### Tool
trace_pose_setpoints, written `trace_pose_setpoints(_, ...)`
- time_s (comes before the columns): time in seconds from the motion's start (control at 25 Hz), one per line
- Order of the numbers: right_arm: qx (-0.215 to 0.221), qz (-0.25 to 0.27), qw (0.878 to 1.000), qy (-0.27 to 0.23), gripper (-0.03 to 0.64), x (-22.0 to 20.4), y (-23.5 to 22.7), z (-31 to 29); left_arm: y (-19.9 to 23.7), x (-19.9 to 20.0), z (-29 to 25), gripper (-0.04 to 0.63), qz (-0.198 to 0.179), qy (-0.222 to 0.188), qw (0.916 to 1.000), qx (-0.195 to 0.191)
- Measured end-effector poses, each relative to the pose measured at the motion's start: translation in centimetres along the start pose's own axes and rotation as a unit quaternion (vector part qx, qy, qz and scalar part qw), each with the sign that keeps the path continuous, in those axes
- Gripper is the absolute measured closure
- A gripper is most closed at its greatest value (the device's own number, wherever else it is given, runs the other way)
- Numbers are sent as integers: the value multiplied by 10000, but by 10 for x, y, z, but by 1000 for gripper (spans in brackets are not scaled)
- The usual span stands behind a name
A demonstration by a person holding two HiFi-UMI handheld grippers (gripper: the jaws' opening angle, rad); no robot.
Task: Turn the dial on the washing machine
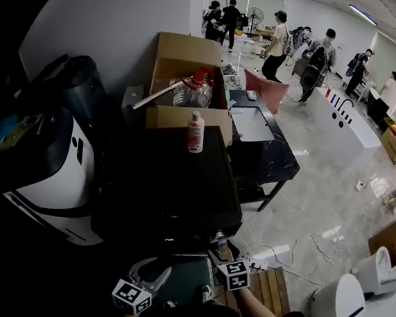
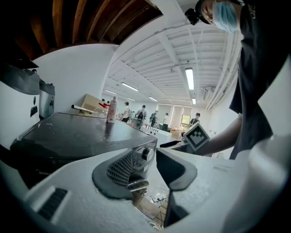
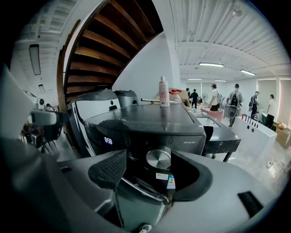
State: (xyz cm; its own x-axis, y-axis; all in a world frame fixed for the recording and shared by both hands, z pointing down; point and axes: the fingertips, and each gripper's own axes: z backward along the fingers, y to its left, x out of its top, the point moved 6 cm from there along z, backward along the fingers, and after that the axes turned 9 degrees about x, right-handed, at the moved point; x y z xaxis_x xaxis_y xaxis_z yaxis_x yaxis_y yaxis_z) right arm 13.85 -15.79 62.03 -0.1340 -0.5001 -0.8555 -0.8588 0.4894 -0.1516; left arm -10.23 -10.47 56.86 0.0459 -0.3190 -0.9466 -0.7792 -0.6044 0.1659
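Dial (image 3: 158,158) on the washing machine (image 3: 150,119) front panel, just under the top's front edge, axis pointing out toward the person. Left gripper (image 2: 149,169) off to its left, jaws apart and empty, seeing it only obliquely; right gripper (image 3: 152,175) squarely facing it, jaws wide, dial framed between but untouched; likely the nearer, better-aligned hand.

I have the washing machine (image 1: 174,187) straight ahead of me. A bottle (image 1: 196,132) stands upright on its top near the back edge, and a cardboard box (image 1: 192,77) sits behind that. Another appliance (image 1: 57,175) stands to the machine's left and a table (image 1: 274,165) to its right. The dial (image 3: 158,158) is on the front panel, just beyond the gap of my right gripper (image 3: 150,172). My left gripper (image 1: 150,276) is beside it, to the left.
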Motion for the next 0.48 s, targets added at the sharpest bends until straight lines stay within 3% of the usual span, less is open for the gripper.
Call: trace_pose_setpoints(0.48,142,532,9978,378,291,-4,-13,-34,1,-7,-3,442,129,88,9994,299)
